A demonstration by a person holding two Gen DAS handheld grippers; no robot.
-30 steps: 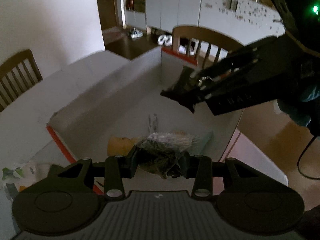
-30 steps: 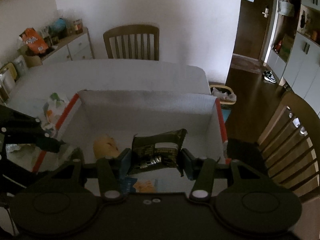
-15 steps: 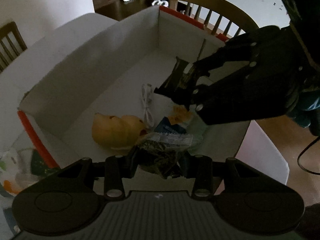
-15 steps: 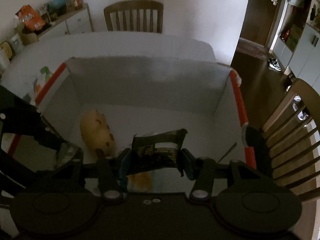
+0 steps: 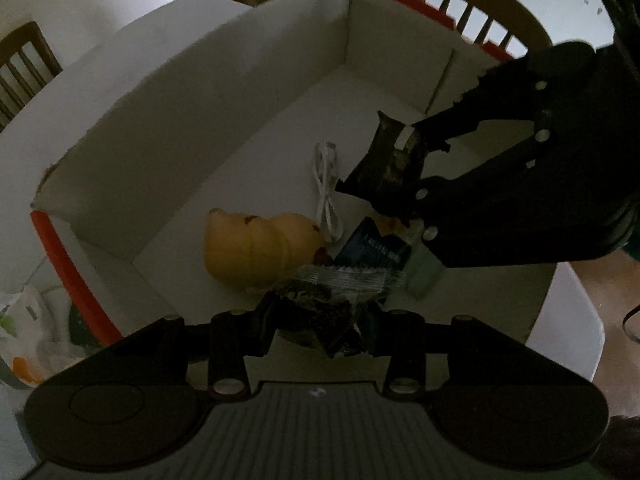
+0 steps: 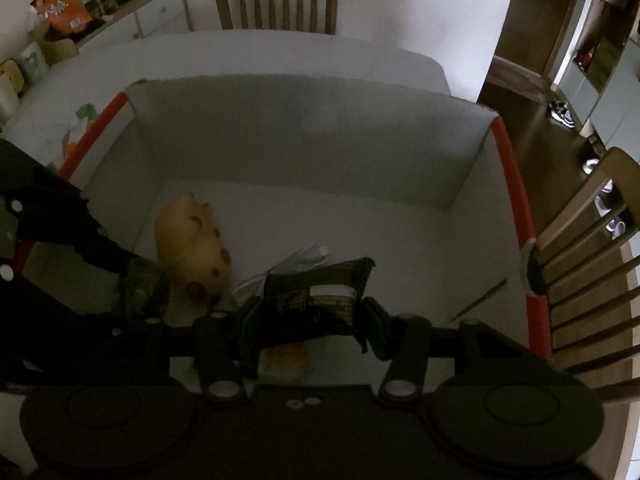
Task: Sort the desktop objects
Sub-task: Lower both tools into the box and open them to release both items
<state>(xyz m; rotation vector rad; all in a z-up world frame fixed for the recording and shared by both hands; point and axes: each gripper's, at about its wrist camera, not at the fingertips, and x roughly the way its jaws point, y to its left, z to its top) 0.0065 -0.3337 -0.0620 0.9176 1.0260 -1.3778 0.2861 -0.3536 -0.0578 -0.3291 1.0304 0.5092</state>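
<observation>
A white cardboard box (image 5: 240, 92) (image 6: 304, 128) with orange-red edges stands on the table. My left gripper (image 5: 320, 320) is shut on a clear packet of dark dried bits (image 5: 332, 300), low inside the box. My right gripper (image 6: 308, 320) is shut on a dark green snack packet (image 6: 320, 292), also down inside the box; the same packet (image 5: 390, 168) shows in the left wrist view at the right. On the box floor lie a yellow plush toy (image 5: 256, 248) (image 6: 192, 244), a white cable (image 5: 326, 196) and a blue packet (image 5: 372, 248).
A plastic bag (image 5: 24, 328) lies on the table left of the box. Wooden chairs (image 6: 276, 0) (image 6: 592, 272) stand at the far side and at the right. A sideboard with snack bags (image 6: 60, 8) is at the back left.
Both grippers have sunk into the box with their packets and tipped further downward. The box floor and the things on it now fill more of both views.
</observation>
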